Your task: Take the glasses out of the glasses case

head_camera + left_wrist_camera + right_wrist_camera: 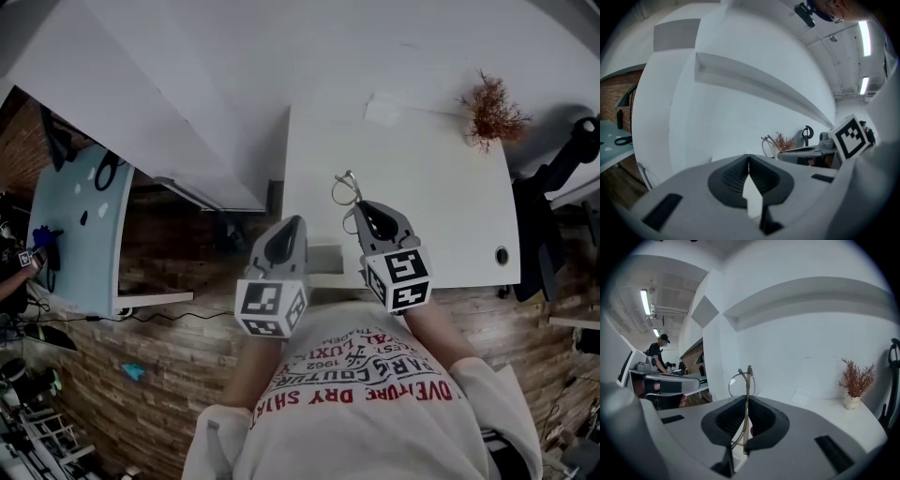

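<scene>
My right gripper (pixel 362 208) is shut on thin wire-framed glasses (pixel 345 190), held a little above the white table (pixel 441 197). In the right gripper view the glasses (pixel 738 382) stand upright, one metal arm pinched between the dark pads (pixel 761 416); my right gripper's (pixel 746 398) jaws are closed round it. My left gripper (pixel 297 223) hovers beside it at the table's left edge, jaws shut (pixel 748 158) with nothing seen in them. A pale box-like thing (pixel 325 260), possibly the case, lies at the front edge between the grippers. The left gripper view catches the glasses (pixel 766 143) too.
A dried plant in a small vase (pixel 489 111) stands at the table's far right corner, with a white sheet (pixel 382 111) near the back edge. A cable hole (pixel 502 255) is at front right. A black stand (pixel 574 150) is on the right, a light blue table (pixel 75 225) far left.
</scene>
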Available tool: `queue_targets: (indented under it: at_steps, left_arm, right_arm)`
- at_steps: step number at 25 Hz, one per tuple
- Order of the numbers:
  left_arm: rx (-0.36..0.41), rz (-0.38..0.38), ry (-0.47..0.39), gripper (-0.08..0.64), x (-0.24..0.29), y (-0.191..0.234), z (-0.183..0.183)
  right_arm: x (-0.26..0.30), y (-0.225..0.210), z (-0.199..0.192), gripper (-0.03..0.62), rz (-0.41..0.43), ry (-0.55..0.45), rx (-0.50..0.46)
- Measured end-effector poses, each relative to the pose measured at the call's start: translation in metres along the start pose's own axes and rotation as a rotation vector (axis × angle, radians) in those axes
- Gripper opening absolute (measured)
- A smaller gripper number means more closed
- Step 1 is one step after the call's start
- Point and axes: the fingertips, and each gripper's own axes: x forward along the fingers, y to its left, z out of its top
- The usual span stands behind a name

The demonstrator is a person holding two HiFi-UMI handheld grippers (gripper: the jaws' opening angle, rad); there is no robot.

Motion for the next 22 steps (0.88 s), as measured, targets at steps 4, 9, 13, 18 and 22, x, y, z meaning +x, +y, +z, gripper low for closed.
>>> queue_targets:
  at_steps: [4, 9, 13, 18, 22]
  left_arm:
    - [-0.008, 0.000, 0.006, 0.008, -0.001, 0.002, -0.004]
    - [-0.013, 0.000, 0.007, 0.008, -0.004, -0.001, -0.007]
    - [-0.015, 0.001, 0.006, 0.008, -0.005, -0.005, -0.008]
    - [-0.010, -0.005, 0.004, 0.008, -0.007, -0.010, -0.008]
    - [-0.005, -0.006, 0.003, 0.008, -0.007, -0.011, -0.008]
  right_arm:
    - [-0.001, 0.004, -0.005, 0.026, 0.005, 0.008, 0.000]
    - [-0.005, 0.008, -0.012, 0.027, 0.008, 0.021, -0.005]
    - [-0.008, 0.010, -0.013, 0.026, 0.012, 0.019, -0.011]
    - [-0.012, 0.014, -0.011, 0.026, 0.021, -0.001, -0.017]
    - [-0.012, 0.017, -0.014, 0.026, 0.029, 0.005, -0.023]
